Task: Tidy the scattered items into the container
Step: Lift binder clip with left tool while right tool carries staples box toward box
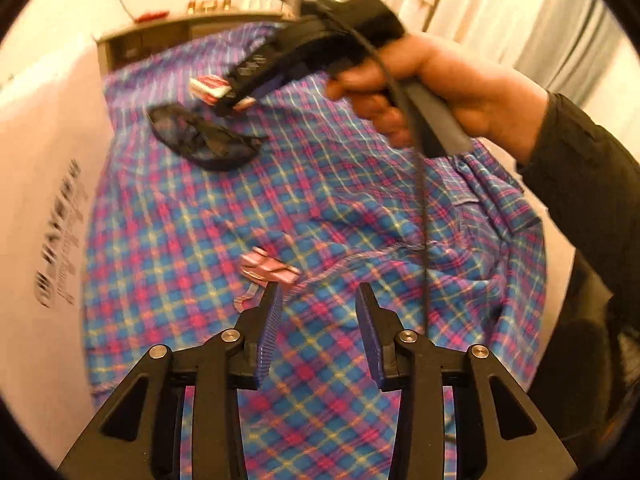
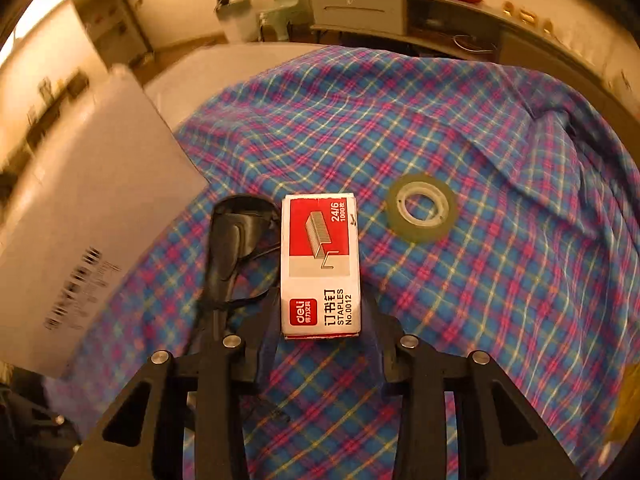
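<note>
Right fingers straddle staples box, contact unclear; left fingers wide, empty.

Left gripper hangs tilted downward, jaws parted (nothing between them); right gripper, gripped by a hand, straddles something loosely.

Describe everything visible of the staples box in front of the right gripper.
The small white-and-red cardboard staples box lies flat on the blue-and-pink checked cloth, closed, printed face up with a staple-strip drawing and a red logo. Its near end sits between the right gripper's blue pads; contact is unclear. Black sunglasses lie beside it.
</note>
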